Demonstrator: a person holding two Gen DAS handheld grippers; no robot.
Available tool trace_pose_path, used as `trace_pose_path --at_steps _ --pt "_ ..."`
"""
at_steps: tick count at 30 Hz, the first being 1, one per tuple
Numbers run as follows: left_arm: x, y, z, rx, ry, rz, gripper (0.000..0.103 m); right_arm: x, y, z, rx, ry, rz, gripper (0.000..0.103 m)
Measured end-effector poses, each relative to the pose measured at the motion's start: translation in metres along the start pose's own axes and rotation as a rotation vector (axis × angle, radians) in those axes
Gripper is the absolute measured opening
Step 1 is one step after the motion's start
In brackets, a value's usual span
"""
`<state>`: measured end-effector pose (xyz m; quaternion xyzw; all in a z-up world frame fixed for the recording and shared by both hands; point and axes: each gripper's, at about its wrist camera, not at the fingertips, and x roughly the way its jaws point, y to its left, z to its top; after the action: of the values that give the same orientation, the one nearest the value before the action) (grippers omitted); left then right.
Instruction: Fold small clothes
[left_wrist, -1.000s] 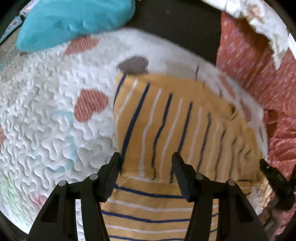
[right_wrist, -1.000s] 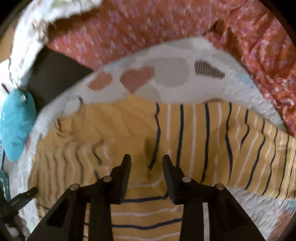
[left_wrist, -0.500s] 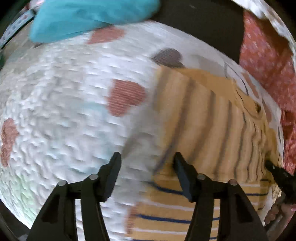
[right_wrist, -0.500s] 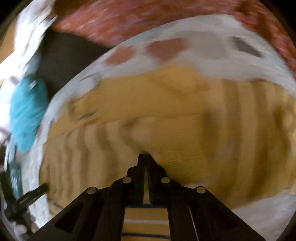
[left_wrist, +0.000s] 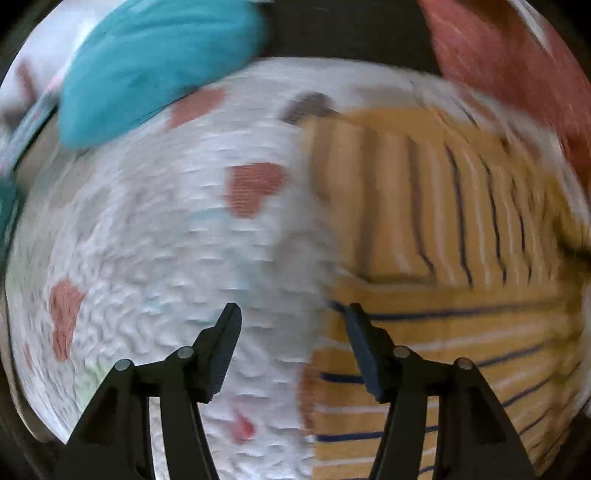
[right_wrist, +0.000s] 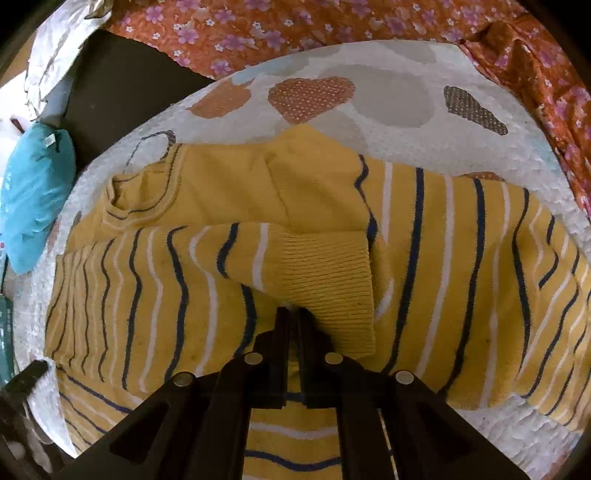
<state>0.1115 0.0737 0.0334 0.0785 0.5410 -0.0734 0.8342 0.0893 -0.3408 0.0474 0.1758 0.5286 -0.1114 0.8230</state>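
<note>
Risk from here — a thin pinch: right gripper pressed together on a fold of the yellow striped sweater just under the ribbed cuff, so a hard pull could slip the knit free or drag the folded sleeve askew. Left gripper spread, holding nothing, one finger over the white quilt, the other at the sweater's side edge. Sweater flat mid-quilt — long axis across the right view, collar toward the teal cushion.

R gripper pinched tight, L gripper jaws apart.
</note>
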Motion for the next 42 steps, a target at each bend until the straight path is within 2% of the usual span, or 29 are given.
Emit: trace_pose_path --at_steps 2,4,6,8,9,12,14,15,16,17,20,23,26,29,31,32,34,35,36,37,39,41,42 --pt "0.008 -0.019 0.002 0.062 -0.012 0.048 0.058 -0.003 -0.008 -0.003 0.015 0.003 0.023 0.002" --pt "0.016 -0.025 0.013 0.064 -0.024 0.106 0.059 -0.001 -0.011 -0.001 0.040 0.013 0.042 0.002" --pt "0.024 -0.006 0.029 -0.025 -0.005 0.150 0.061 0.001 -0.013 0.001 0.056 0.026 0.057 0.002" --pt "0.031 0.020 0.040 -0.158 0.044 0.104 0.066 0.003 -0.015 0.002 0.071 0.037 0.075 0.002" --pt "0.033 0.025 0.041 -0.191 0.056 0.085 0.070 0.003 -0.018 0.003 0.082 0.043 0.091 0.002" --pt "0.029 0.031 0.035 -0.182 0.042 0.100 0.072 0.005 -0.022 0.003 0.092 0.050 0.120 0.002" --pt "0.027 0.044 0.030 -0.234 0.054 0.067 0.072 0.004 -0.022 0.002 0.092 0.053 0.129 0.001" --pt "0.029 0.054 0.027 -0.285 0.074 0.059 0.071 0.004 -0.023 0.002 0.092 0.054 0.134 0.001" --pt "0.031 0.065 0.023 -0.335 0.095 0.117 0.060 0.004 -0.022 0.003 0.092 0.055 0.135 0.001" --pt "0.034 0.086 0.019 -0.397 0.110 0.160 0.057 0.005 -0.022 0.003 0.092 0.056 0.135 0.001" --pt "0.035 0.127 0.008 -0.524 0.143 0.120 0.056 0.004 -0.022 0.003 0.091 0.055 0.136 0.001" --pt "0.015 0.130 0.007 -0.494 0.099 0.077 0.056 0.003 -0.018 0.001 0.059 0.042 0.120 0.001" --pt "-0.006 0.110 0.016 -0.425 0.038 -0.013 0.056 -0.006 -0.011 0.001 0.010 0.035 0.091 0.001" --pt "-0.017 0.075 0.035 -0.321 -0.032 -0.090 0.057 -0.043 -0.006 -0.003 0.028 -0.094 0.047 0.003" --pt "-0.011 0.050 0.046 -0.280 -0.024 -0.143 0.060 -0.060 -0.003 -0.009 0.061 -0.122 0.124 0.003" --pt "0.000 0.037 0.052 -0.263 0.005 -0.160 0.061 -0.059 -0.001 -0.012 0.072 -0.110 0.165 0.003" --pt "0.026 0.027 0.057 -0.256 0.084 -0.147 0.064 -0.047 0.003 -0.018 0.071 -0.056 0.213 0.003" --pt "0.045 0.023 0.055 -0.267 0.158 -0.131 0.065 -0.036 0.004 -0.022 0.070 -0.017 0.197 0.007" --pt "0.051 0.029 0.059 -0.294 0.153 -0.139 0.071 -0.020 -0.001 -0.025 0.078 0.032 0.134 0.008" --pt "0.048 0.032 0.060 -0.316 0.144 -0.140 0.072 -0.010 -0.007 -0.028 0.099 0.058 0.096 0.008" --pt "0.038 0.037 0.061 -0.328 0.172 -0.151 0.072 -0.016 -0.033 -0.037 0.221 0.027 0.187 0.008" --pt "0.012 0.043 0.055 -0.309 0.129 -0.165 0.072 -0.048 -0.055 -0.051 0.280 -0.044 0.173 0.018" --pt "0.001 0.045 0.050 -0.288 0.109 -0.156 0.072 -0.062 -0.065 -0.060 0.287 -0.072 0.179 0.019"
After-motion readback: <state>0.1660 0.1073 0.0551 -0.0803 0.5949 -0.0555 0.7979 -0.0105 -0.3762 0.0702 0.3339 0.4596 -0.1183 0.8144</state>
